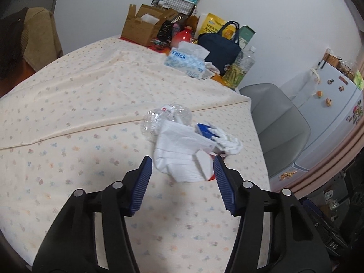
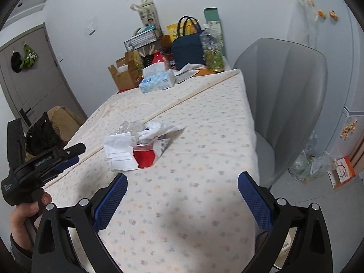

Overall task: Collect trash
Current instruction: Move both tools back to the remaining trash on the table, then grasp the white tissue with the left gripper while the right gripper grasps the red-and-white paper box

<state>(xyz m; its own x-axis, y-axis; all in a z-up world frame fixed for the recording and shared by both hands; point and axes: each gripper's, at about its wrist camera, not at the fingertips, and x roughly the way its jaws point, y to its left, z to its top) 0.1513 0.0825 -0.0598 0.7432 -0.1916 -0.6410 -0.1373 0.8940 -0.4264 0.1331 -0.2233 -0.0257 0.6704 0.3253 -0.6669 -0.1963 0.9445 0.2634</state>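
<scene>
**Trash heap sits mid-table, both grippers spread wide in front of it**

The trash pile [image 1: 188, 145], a loose heap of crumpled white paper, clear crinkled plastic, a blue wrapper scrap and a red-and-white carton piece, lies on the pale floral tablecloth [image 1: 79, 136] towards the table's right-hand edge, near the grey moulded chair [image 1: 279, 127]. From the right wrist view the same pile [image 2: 138, 145] shows the folded white sheets on its left side and the red carton face just beside them.

The left gripper [image 1: 182, 166], black with blue ribbed pads, has its jaws wide apart and holds nothing; its two fingertips flank the near end of the white paper, though whether they touch it I cannot tell. The right gripper [image 2: 182, 182] is also spread wide with nothing between its pads, and it hangs over bare cloth, well short of the pile. The person's left hand [image 2: 25, 216] wraps the left tool's handle.

At the far end of the table stand a blue-patterned tissue box [image 1: 186, 61], a brown cardboard box [image 1: 145, 27], a navy tote bag [image 1: 220, 45] and a clear plastic bottle [image 1: 241, 66].
</scene>
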